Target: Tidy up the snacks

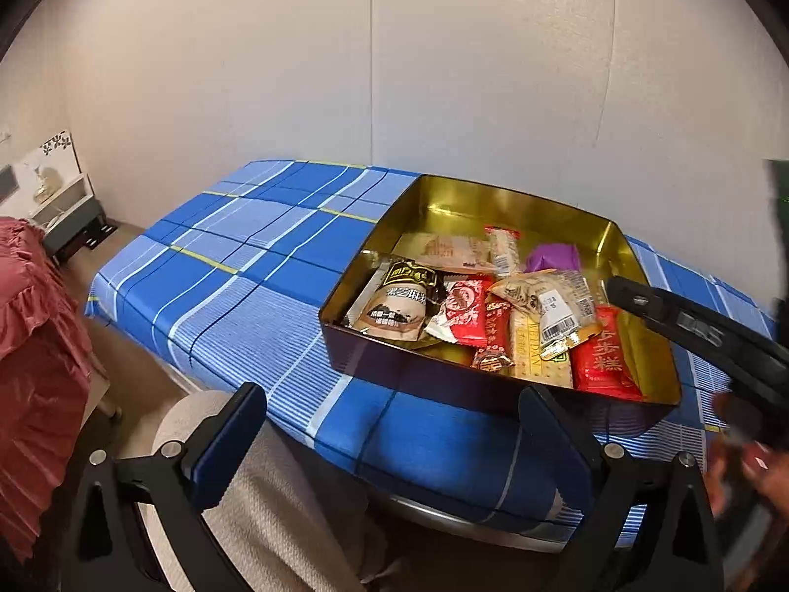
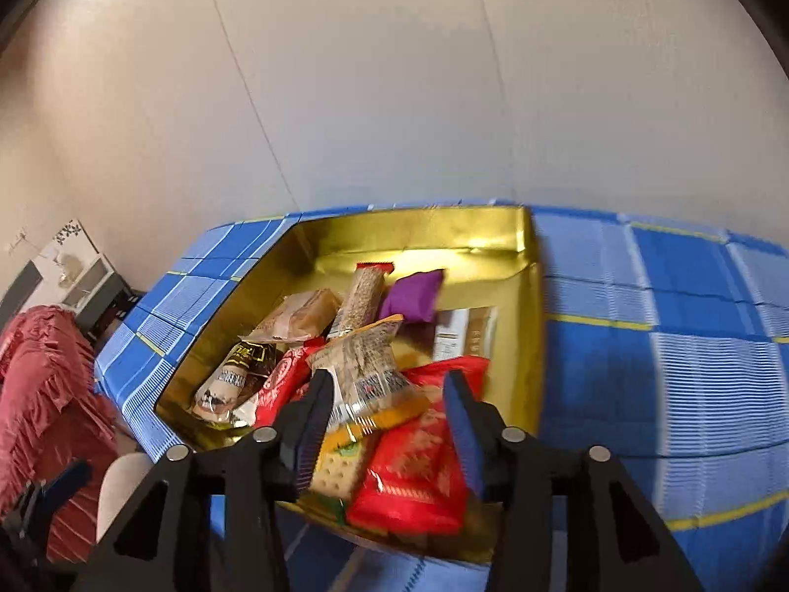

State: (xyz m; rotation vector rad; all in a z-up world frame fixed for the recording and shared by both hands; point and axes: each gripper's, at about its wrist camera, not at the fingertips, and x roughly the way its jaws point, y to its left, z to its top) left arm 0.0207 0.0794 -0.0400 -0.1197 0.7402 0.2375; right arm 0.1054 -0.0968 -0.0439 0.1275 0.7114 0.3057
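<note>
Lying heaped in the tin (image 2: 535,296) at frame centre, the snacks (image 2: 365,370) look light, crinkly and slippery; a crimped end seems the safest hold. The right gripper (image 2: 384,424) hangs open over them, the left gripper (image 1: 389,449) open lower down. Lower packets are buried, labels blurred.

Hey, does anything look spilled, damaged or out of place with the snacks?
Nothing spilled or damaged. The snacks all sit inside the gold tin, though heaped crookedly over one another toward its near side rather than in rows; the purple packet lies apart.
</note>
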